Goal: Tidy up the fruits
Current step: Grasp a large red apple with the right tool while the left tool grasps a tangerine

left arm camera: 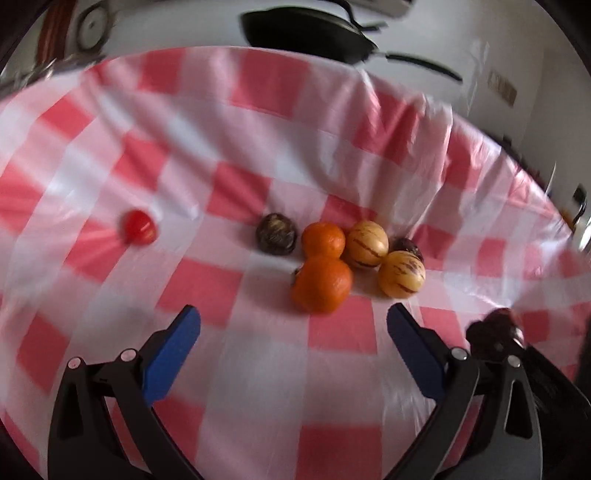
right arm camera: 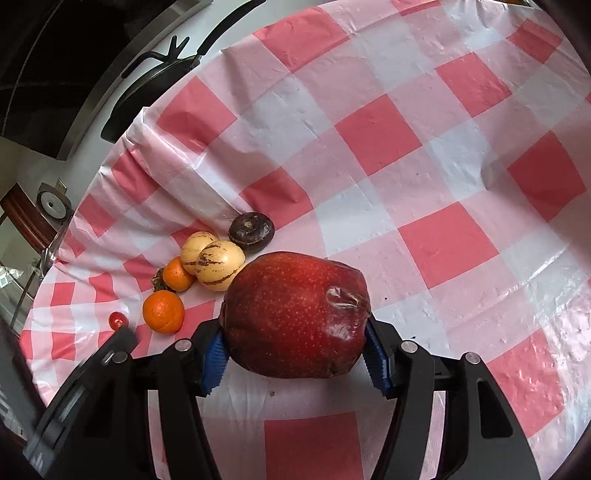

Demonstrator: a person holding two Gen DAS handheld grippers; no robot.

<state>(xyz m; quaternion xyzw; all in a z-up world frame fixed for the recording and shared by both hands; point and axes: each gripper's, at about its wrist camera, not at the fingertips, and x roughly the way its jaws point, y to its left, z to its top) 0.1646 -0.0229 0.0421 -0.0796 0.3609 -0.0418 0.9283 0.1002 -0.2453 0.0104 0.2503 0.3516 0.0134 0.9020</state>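
Note:
My right gripper (right arm camera: 295,354) is shut on a big red apple (right arm camera: 295,317), with a blue pad pressing each side, just above the checked cloth. Ahead to its left lies a cluster: two striped yellow fruits (right arm camera: 214,262), two oranges (right arm camera: 163,312), a dark round fruit (right arm camera: 251,230) and a small red fruit (right arm camera: 117,318). In the left wrist view my left gripper (left arm camera: 293,314) is open with nothing between its fingers. Just beyond it sit the near orange (left arm camera: 321,282), the far orange (left arm camera: 323,238), the striped fruits (left arm camera: 400,273), a dark fruit (left arm camera: 277,233) and, apart at the left, the small red fruit (left arm camera: 138,227).
A red and white checked tablecloth (right arm camera: 424,155) covers the table, creased near the fruit cluster. A black pan (left arm camera: 306,33) rests on the white counter past the cloth's far edge. A dark blurred shape (left arm camera: 495,332) sits beside the left gripper's right finger.

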